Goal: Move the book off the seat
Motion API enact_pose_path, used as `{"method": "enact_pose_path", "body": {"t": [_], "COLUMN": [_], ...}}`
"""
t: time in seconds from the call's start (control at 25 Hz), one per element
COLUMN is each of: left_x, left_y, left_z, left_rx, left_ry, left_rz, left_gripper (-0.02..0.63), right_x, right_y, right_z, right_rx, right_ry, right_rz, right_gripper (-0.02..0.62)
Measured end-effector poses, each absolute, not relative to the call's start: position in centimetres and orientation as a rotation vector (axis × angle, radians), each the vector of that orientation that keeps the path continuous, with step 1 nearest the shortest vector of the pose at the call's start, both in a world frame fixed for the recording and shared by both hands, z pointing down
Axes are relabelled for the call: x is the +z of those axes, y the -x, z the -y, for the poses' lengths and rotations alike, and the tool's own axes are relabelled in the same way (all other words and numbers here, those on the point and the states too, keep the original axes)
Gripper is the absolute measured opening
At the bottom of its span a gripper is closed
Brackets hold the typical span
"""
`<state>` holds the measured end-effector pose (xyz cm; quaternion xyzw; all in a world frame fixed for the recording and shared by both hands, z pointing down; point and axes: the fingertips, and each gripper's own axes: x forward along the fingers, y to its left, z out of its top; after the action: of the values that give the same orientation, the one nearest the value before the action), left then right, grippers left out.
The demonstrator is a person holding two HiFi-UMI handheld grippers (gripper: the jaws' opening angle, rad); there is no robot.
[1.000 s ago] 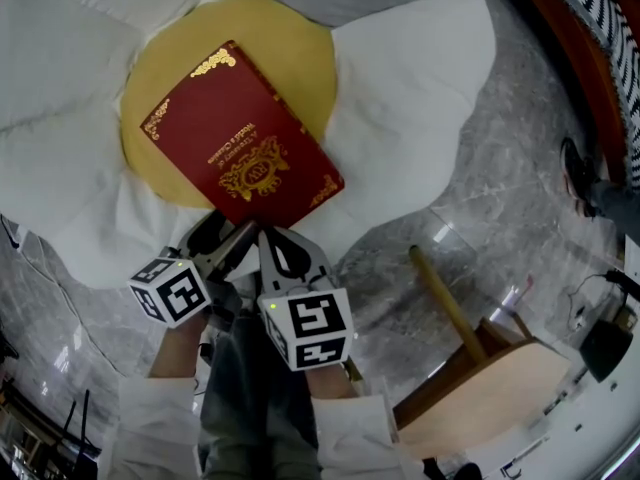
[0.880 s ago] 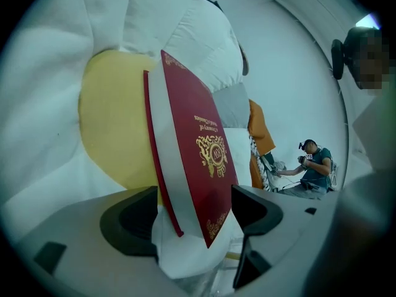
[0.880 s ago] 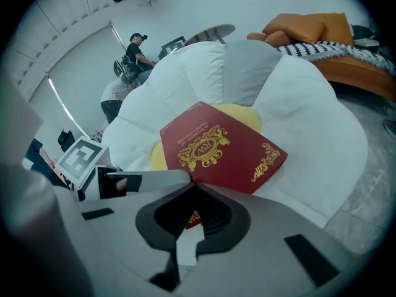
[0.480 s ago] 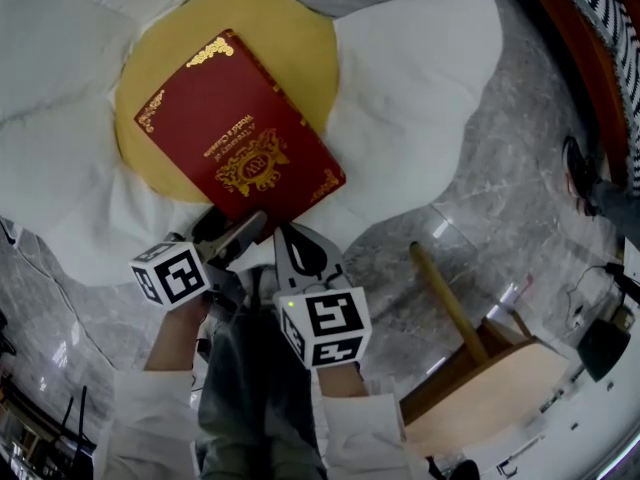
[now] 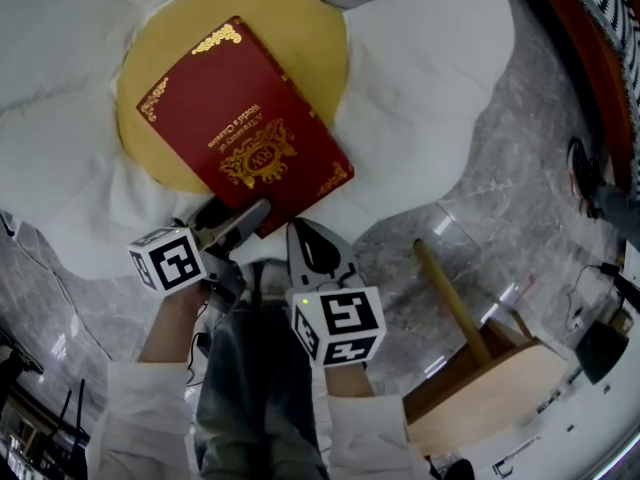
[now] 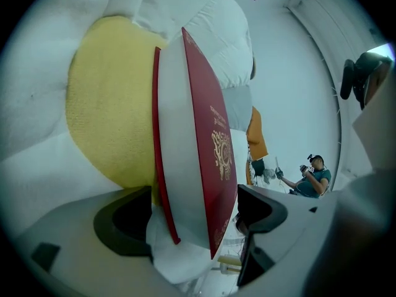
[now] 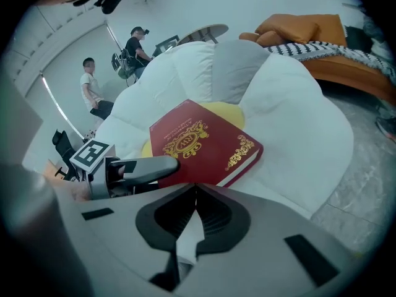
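Observation:
A dark red book with gold print lies on the yellow centre of a white flower-shaped seat. My left gripper is at the book's near corner. In the left gripper view its jaws have just been opening and stand wide, with the book edge-on between them. Neither pad presses on it. My right gripper is shut just short of the book's near edge, with nothing held. The right gripper view shows the book ahead and a left gripper finger beside it.
A wooden stool lies tipped on the grey marble floor at the right. An orange sofa with a striped throw stands beyond the seat. Two people stand far off, and another person sits in the background.
The left gripper's upper finger now overlaps the book's near corner. The right gripper has drifted a little to the right. The book has not moved on the seat.

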<state>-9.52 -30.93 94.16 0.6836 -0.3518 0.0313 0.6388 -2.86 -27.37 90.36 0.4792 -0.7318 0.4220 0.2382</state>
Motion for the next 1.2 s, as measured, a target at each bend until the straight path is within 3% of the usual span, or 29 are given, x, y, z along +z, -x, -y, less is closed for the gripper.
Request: {"method": "enact_pose_path", "body": {"t": [1.2], "left_x": [92.9], "left_y": [9.1], "left_z": [31.5], "left_rx": [-0.058], "left_ry": [-1.560], "left_rz": [0.762], "left_gripper": [0.413], "right_x": [89.7], "right_y": [3.2], "right_z": [26.7], "right_rx": [1.177], "right_ry": [-1.325], "right_rz": [2.031], "right_gripper": [0.012]}}
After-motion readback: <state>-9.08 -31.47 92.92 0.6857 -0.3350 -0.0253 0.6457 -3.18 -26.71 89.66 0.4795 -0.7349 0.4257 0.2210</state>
